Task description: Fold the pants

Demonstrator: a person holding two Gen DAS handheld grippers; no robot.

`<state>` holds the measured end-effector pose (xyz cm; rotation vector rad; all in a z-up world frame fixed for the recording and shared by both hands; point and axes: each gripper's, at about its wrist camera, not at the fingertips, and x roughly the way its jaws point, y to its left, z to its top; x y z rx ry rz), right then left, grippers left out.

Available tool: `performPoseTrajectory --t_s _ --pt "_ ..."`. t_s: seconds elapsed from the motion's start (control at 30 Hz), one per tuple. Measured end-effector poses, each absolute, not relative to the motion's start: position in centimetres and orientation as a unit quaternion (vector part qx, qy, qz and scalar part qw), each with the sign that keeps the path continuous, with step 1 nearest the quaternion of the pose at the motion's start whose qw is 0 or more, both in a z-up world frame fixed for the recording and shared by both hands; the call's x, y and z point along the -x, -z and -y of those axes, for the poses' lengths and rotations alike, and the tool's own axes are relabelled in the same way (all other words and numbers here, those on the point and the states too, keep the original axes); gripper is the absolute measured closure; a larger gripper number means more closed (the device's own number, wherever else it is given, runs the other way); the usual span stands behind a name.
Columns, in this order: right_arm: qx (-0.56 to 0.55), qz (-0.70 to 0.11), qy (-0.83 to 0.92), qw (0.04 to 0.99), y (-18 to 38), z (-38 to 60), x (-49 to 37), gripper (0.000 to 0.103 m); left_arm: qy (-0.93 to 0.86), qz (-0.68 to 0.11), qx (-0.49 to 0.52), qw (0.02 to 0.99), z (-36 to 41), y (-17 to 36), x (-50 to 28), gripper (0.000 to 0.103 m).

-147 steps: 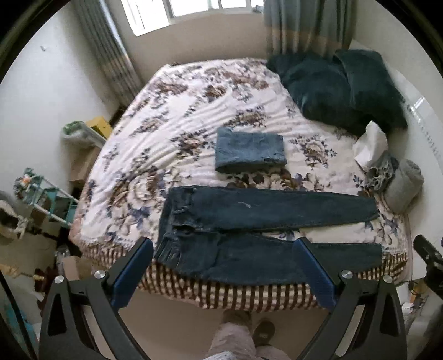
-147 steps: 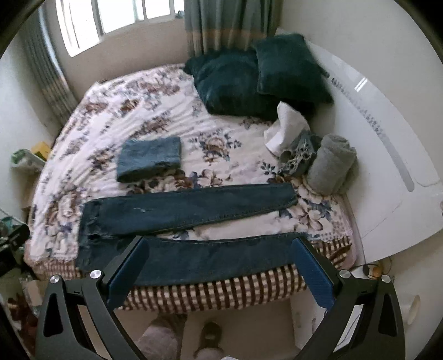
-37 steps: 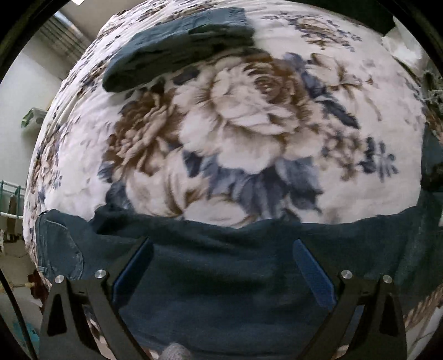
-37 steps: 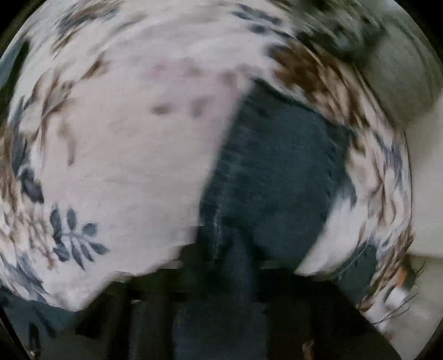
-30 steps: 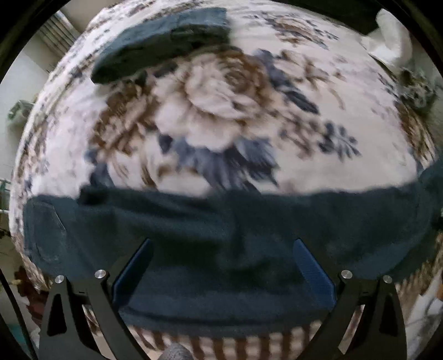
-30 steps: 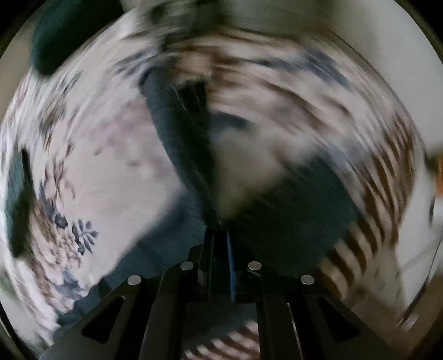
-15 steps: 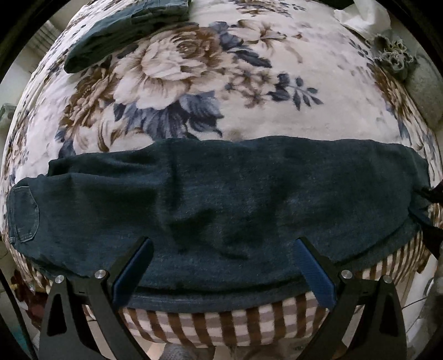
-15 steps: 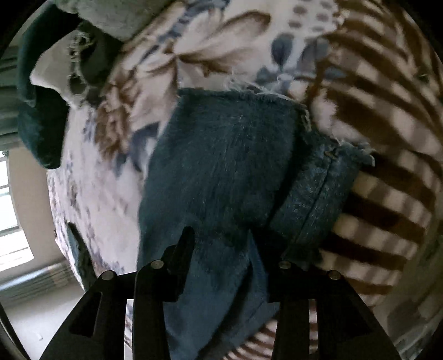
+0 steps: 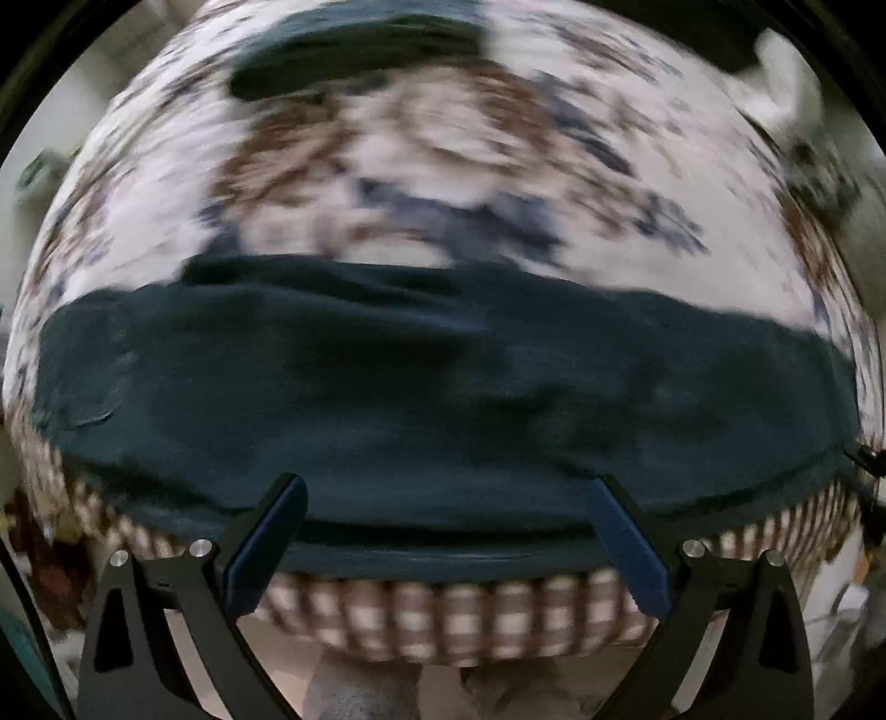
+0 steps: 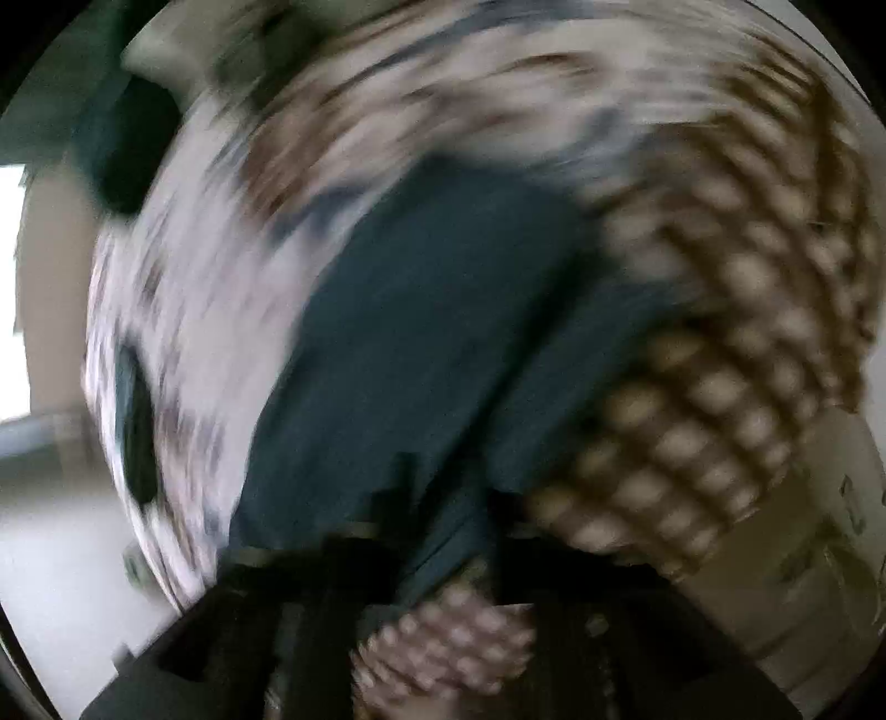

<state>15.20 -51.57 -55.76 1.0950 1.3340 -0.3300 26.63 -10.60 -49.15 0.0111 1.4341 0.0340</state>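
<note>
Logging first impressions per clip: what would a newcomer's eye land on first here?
The dark blue pants, lying as a long band across the near edge of the floral bedspread. Next, the open left claw hanging over them, and a folded denim piece farther up the bed.

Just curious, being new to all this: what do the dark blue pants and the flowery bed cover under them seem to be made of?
The dark blue pants look like denim: matte, heavy cloth with a stitched pocket, though blur hides the weave. The flowery bed cover looks like soft, matte printed fabric; blur leaves its fibre open.
</note>
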Motion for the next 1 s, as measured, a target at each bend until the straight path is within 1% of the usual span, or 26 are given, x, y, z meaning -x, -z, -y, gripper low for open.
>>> performPoseTrajectory --t_s 0.03,0.07,0.2,0.37,0.43,0.5,0.6,0.67,0.77,0.8,0.83,0.87,0.9,0.97,1.0 --pt "-0.479 -0.588 0.130 0.639 55.5 49.7 -15.8 0.042 -0.026 -0.654 0.006 0.756 9.0 48.8 -26.4 0.000" --pt "-0.480 -0.592 0.116 0.637 55.3 47.6 -16.3 0.041 -0.040 -0.652 0.021 0.757 6.9 48.5 -26.2 0.000" --pt "-0.503 -0.608 0.071 0.610 55.9 37.3 -18.6 0.041 -0.118 -0.644 0.088 0.751 -4.1 47.7 -25.3 0.000" --pt "-0.505 -0.628 0.055 0.590 56.1 26.0 -18.1 0.041 -0.216 -0.620 0.155 0.738 -19.4 47.5 -23.6 0.000" --pt "-0.516 -0.632 0.064 0.575 56.8 22.3 -17.8 0.041 -0.228 -0.616 0.179 0.732 -23.8 48.0 -23.3 0.000" --pt "-0.536 -0.630 0.069 0.557 57.8 19.4 -17.7 0.041 -0.227 -0.610 0.213 0.728 -27.5 48.8 -23.1 0.001" --pt "-0.544 -0.636 0.090 0.540 59.8 16.2 -17.9 0.041 -0.219 -0.601 0.269 0.720 -31.0 50.2 -23.2 0.001" --pt "-0.555 -0.634 0.103 0.529 60.9 14.9 -18.1 0.041 -0.217 -0.600 0.299 0.709 -32.4 51.2 -23.1 0.001" --pt "-0.556 -0.624 0.116 0.537 61.4 13.7 -18.6 0.041 -0.206 -0.604 0.353 0.685 -34.0 53.7 -23.2 0.001" --pt "-0.554 -0.621 0.119 0.542 61.4 13.6 -18.7 0.048 -0.206 -0.605 0.368 0.675 -34.3 54.7 -23.3 0.005" --pt "-0.550 -0.619 0.122 0.548 61.3 13.6 -18.9 0.057 -0.207 -0.600 0.379 0.674 -34.6 55.1 -23.3 0.011" --pt "-0.541 -0.619 0.126 0.555 61.1 13.4 -19.2 0.085 -0.211 -0.587 0.382 0.682 -34.7 55.3 -23.6 0.037" --pt "-0.528 -0.621 0.130 0.564 60.8 13.1 -19.5 0.095 -0.223 -0.580 0.362 0.694 -34.5 54.9 -23.9 0.053" --pt "-0.516 -0.616 0.133 0.580 60.0 13.0 -19.7 0.097 -0.223 -0.574 0.338 0.712 -33.8 54.1 -24.2 0.066" --pt "-0.500 -0.615 0.132 0.595 59.3 12.6 -20.0 0.097 -0.226 -0.573 0.320 0.720 -33.4 53.6 -24.3 0.070"
